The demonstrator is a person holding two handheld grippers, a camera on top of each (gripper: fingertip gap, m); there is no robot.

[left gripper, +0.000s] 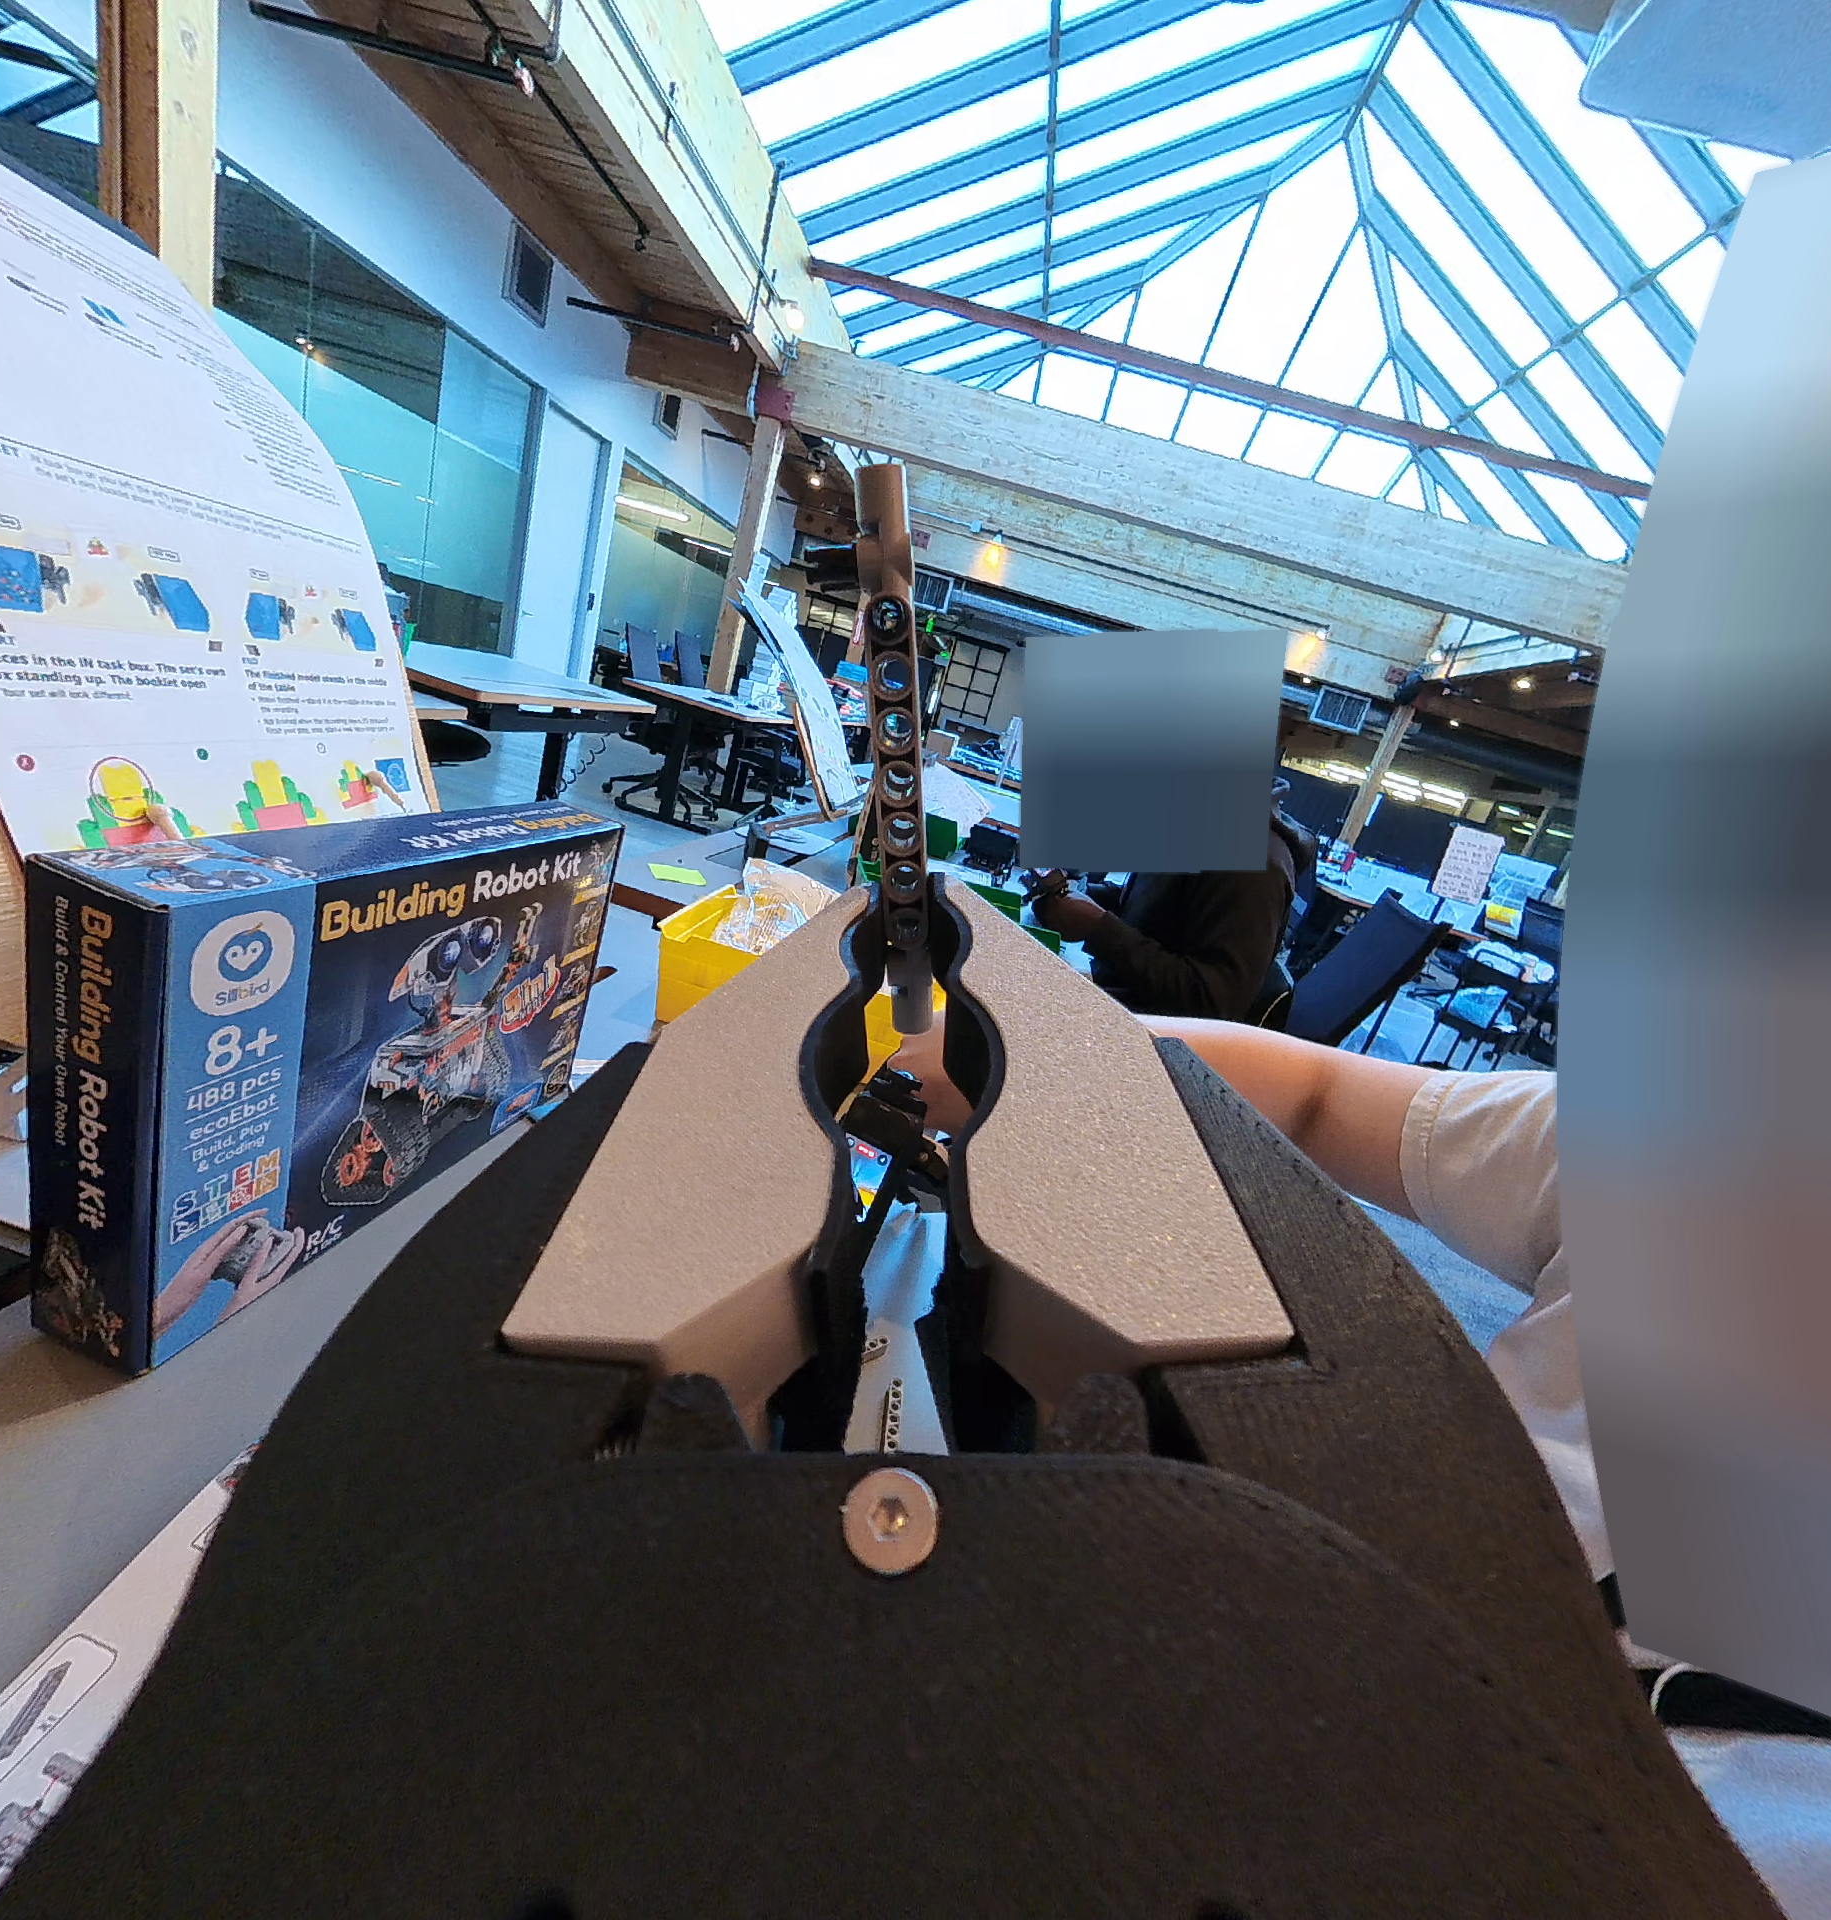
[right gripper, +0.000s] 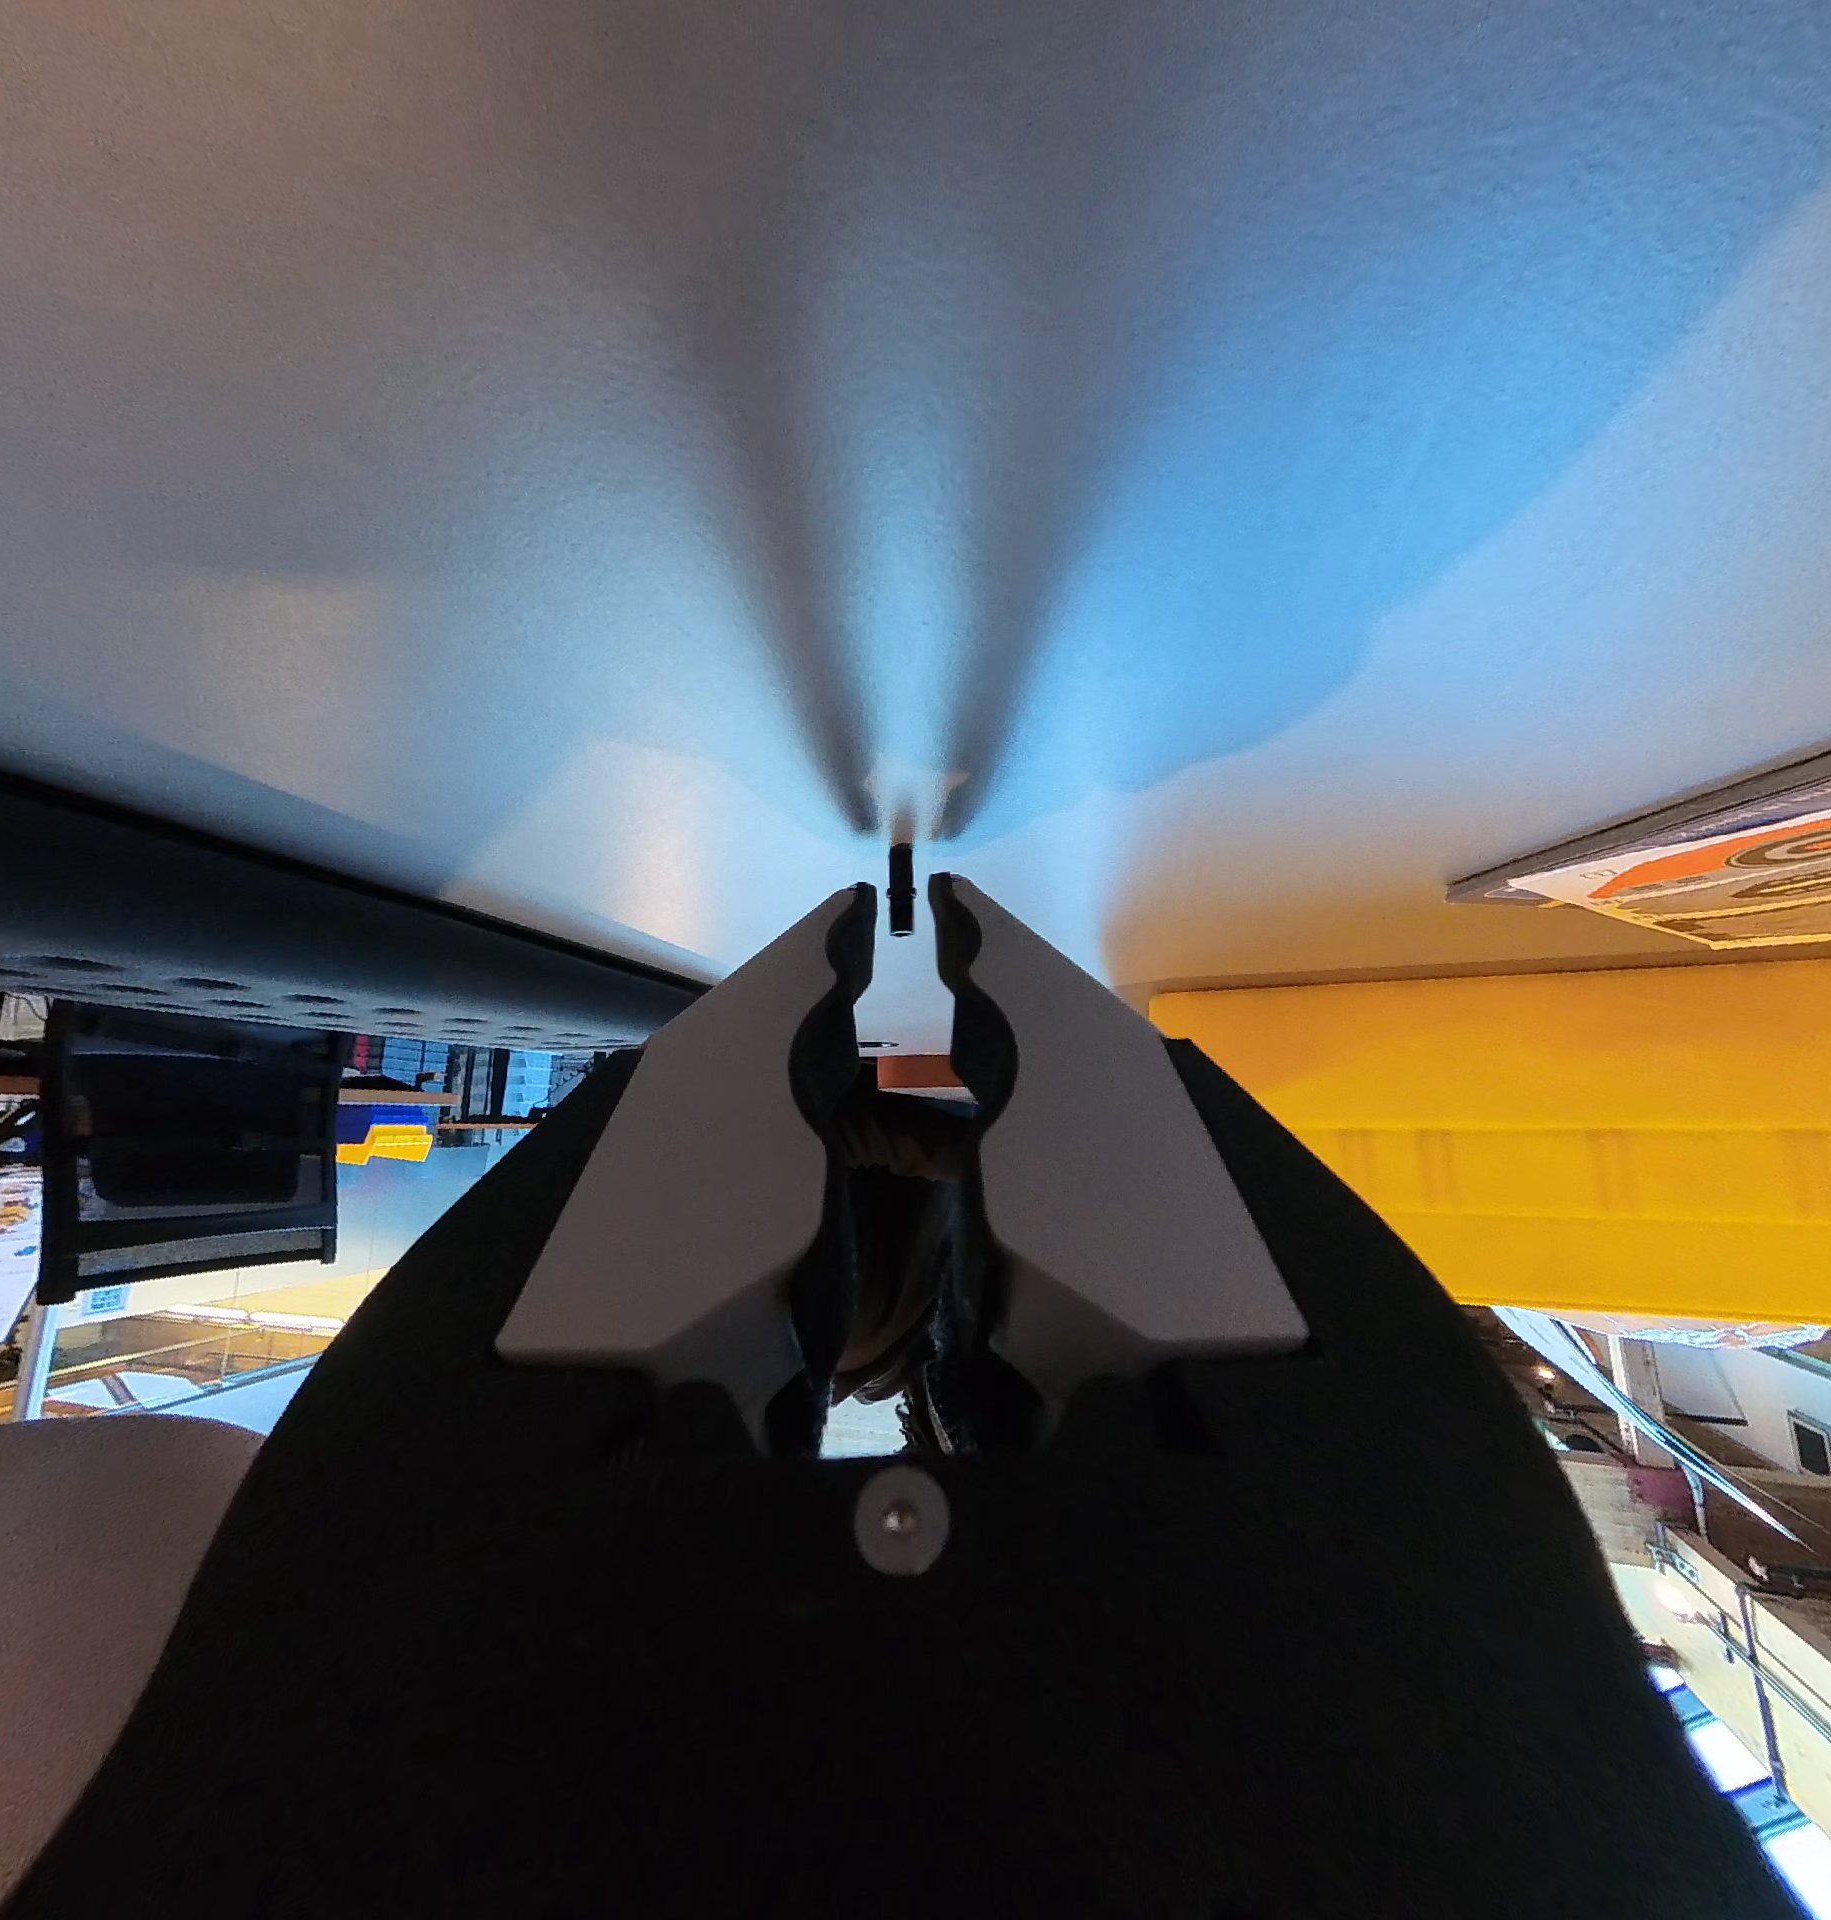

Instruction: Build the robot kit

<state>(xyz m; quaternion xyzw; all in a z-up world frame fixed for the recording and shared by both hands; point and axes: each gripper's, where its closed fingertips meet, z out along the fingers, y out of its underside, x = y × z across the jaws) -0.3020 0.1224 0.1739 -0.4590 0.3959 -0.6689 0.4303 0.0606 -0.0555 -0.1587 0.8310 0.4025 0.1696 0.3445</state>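
Observation:
My left gripper is shut on a dark grey perforated beam. It holds the beam upright in the air by the lower end, where a light grey pin hangs below the tips. In the right wrist view the picture is upside down. My right gripper points at the white table, jaws slightly apart. A small black pin stands on end between the fingertips, with a thin gap showing on each side of it.
A blue robot kit box stands at the left, with a printed instruction board behind it. Yellow bins sit beyond the gripper; one is close to my right gripper, with a booklet beside it. A person's arm reaches in from the right. The tips of one gripper are about 50 cm away from the tips of the other.

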